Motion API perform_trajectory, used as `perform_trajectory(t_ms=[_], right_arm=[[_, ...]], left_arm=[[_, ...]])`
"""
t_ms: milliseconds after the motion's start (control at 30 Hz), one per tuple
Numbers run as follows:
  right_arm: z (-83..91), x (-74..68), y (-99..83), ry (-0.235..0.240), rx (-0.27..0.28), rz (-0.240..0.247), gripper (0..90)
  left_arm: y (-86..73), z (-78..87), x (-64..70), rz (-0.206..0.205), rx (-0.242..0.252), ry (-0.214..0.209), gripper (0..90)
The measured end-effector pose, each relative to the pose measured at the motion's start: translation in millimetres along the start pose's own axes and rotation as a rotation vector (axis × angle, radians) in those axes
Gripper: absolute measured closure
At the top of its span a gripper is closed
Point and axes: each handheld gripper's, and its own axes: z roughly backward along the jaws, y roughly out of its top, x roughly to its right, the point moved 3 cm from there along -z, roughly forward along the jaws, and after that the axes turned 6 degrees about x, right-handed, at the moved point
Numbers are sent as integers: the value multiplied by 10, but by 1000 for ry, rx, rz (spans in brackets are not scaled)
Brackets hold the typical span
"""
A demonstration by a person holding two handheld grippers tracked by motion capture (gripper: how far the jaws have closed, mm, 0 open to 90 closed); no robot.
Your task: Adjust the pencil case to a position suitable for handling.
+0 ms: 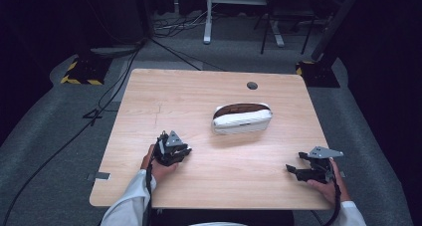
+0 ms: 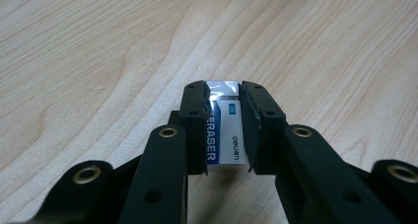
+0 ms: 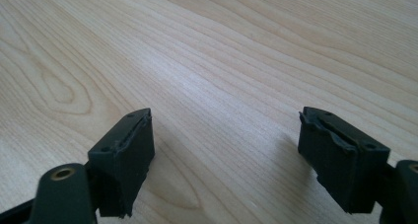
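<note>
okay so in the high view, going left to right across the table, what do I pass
Left gripper holding an eraser → white pencil case → right gripper, jaws wide apart.

You had a pale wood-grain tabletop (image 1: 164,91) in front of you, with a small dark round hole (image 1: 252,85) near its far edge, toward the right corner. A grey tab (image 1: 102,176) stuck out at its near left corner. Past the far corners stood two black bases with yellow stripes (image 1: 82,71), (image 1: 318,72). Black cables (image 1: 64,146) trailed over the grey floor (image 1: 45,116), and a white frame leg (image 1: 208,17) stood beyond.
</note>
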Motion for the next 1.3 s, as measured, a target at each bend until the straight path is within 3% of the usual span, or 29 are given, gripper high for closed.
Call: perform_trajectory(t_ms=[267,967,1300], right_arm=[[0,2,0,1,0,1,220],[-2,2,1,2,1,0,218],[-1,-1,-1,-2,2,1,218]], left_arm=[[7,43,-17,16,39,2,730],[134,168,-34,-37,79,-6,730],[266,317,-84,-28,133,-21,730]])
